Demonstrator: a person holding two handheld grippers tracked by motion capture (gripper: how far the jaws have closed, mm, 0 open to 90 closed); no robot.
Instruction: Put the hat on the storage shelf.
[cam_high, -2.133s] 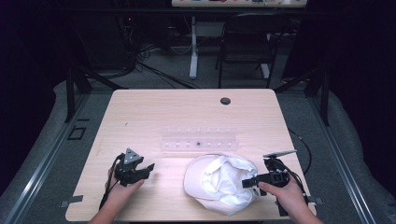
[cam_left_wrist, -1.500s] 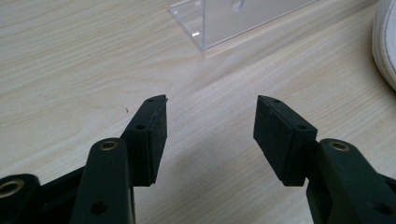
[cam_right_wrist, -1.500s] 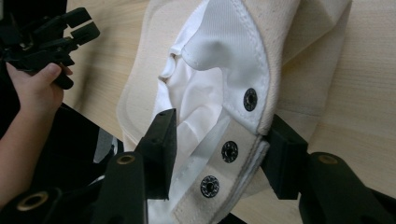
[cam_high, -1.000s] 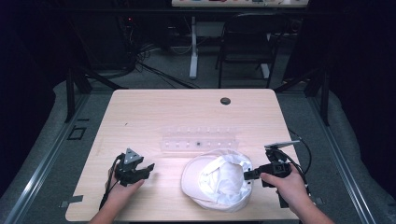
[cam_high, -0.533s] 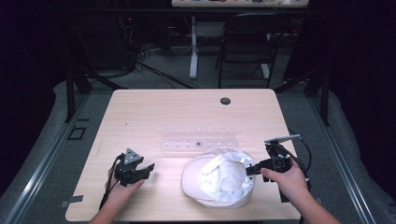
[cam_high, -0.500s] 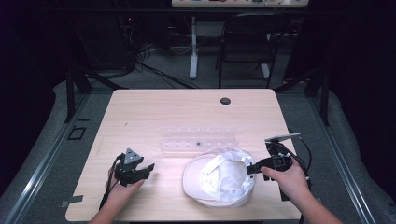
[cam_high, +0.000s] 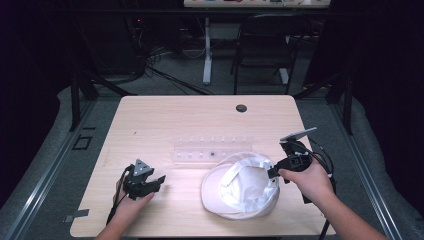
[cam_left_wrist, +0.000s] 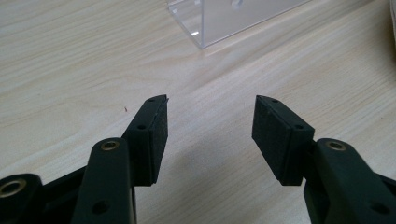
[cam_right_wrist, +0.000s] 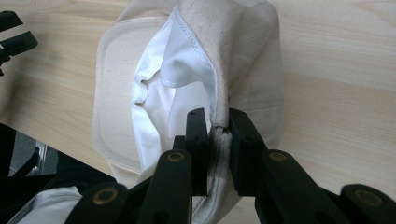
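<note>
Pinching cap (cam_right_wrist: 154, 70) edge, rim hidden between jaws

Parted jaws over bare table (cam_left_wrist: 70, 60)

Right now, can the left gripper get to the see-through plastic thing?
Probably yes. The left gripper is open and holds nothing, and only bare table lies between it and the clear rack. The hat sits off to the side.

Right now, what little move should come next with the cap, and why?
Probably bring the left gripper over to the cap. The right gripper is shut on one edge only, so the rest sags on the table, and the left one waits open with nothing between its jaws.
</note>
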